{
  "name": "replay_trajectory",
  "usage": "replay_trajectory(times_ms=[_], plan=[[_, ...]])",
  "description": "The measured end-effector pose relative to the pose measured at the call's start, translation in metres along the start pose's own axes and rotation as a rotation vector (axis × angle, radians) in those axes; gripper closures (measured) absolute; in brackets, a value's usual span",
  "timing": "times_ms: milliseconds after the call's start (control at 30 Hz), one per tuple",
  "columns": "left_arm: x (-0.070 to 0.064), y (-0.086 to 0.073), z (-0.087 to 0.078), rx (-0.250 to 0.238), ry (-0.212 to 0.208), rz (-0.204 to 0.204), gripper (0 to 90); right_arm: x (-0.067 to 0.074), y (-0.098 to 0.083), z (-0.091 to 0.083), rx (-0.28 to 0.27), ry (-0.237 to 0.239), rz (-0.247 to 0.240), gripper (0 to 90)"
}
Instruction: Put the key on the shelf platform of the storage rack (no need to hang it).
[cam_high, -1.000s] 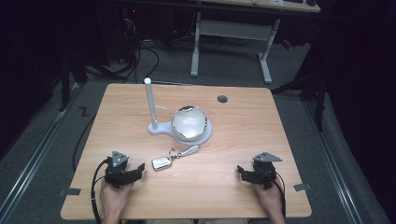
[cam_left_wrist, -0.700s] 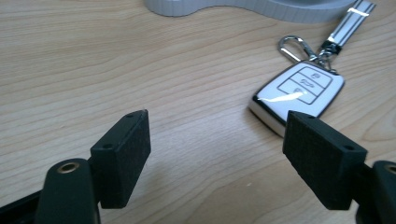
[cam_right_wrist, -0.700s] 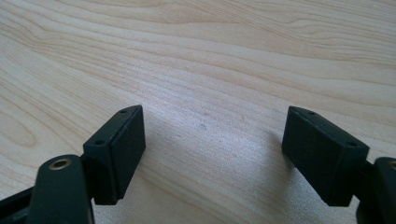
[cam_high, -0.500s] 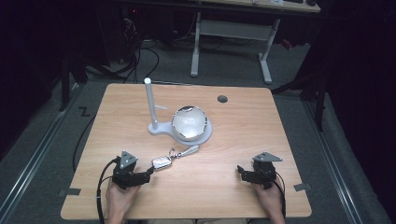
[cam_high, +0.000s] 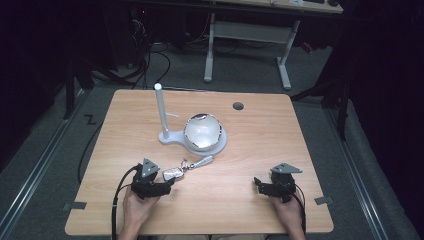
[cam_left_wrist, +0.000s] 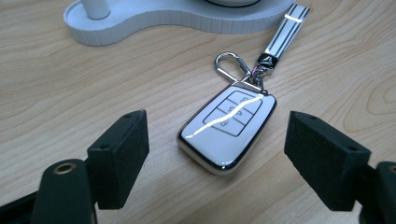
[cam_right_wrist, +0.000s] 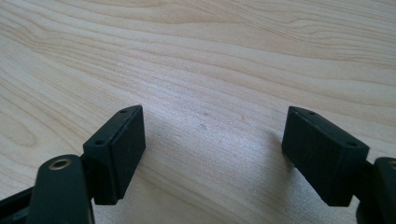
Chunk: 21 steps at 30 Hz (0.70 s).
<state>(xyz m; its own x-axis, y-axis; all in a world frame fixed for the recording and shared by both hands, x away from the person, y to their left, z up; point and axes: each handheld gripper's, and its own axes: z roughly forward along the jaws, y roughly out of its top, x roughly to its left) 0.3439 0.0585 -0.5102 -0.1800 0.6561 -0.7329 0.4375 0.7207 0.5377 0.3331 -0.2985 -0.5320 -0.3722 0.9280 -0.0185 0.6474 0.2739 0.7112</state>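
Note:
A white key fob (cam_left_wrist: 229, 130) with a chrome rim lies flat on the wooden table (cam_high: 240, 150), joined by a clip ring (cam_left_wrist: 231, 65) to a striped strap (cam_left_wrist: 285, 28). My left gripper (cam_left_wrist: 217, 119) is open. Its jaws have just opened wide and eased in slightly, and the fob lies in the gap with neither pad touching it. From above, the left gripper (cam_high: 167, 184) sits just left of the key fob (cam_high: 172, 173). My right gripper (cam_high: 257, 184) rests near the front right, open, with bare wood between its pads (cam_right_wrist: 119, 149).
A white stand base (cam_high: 172, 137) with an upright post (cam_high: 161, 107) and a shiny domed bowl (cam_high: 202, 131) stands behind the fob, mid-table. A dark round hole (cam_high: 238, 106) marks the far side. A desk frame stands on the floor beyond the table.
My left hand has slid right along the front of the table, bringing its gripper up to the key fob. The right gripper and the fob have stayed put.

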Motion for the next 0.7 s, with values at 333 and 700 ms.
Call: replay_trajectory(times_ms=[333,700], plan=[[-0.011,-0.011,0.016,0.044,0.009,0.052,22.0,0.0,0.0,0.0,0.0,0.001,0.002,21.9],[-0.011,-0.019,0.032,0.057,0.058,0.087,27.2,0.0,0.0,0.0,0.0,0.001,0.001,21.9]])
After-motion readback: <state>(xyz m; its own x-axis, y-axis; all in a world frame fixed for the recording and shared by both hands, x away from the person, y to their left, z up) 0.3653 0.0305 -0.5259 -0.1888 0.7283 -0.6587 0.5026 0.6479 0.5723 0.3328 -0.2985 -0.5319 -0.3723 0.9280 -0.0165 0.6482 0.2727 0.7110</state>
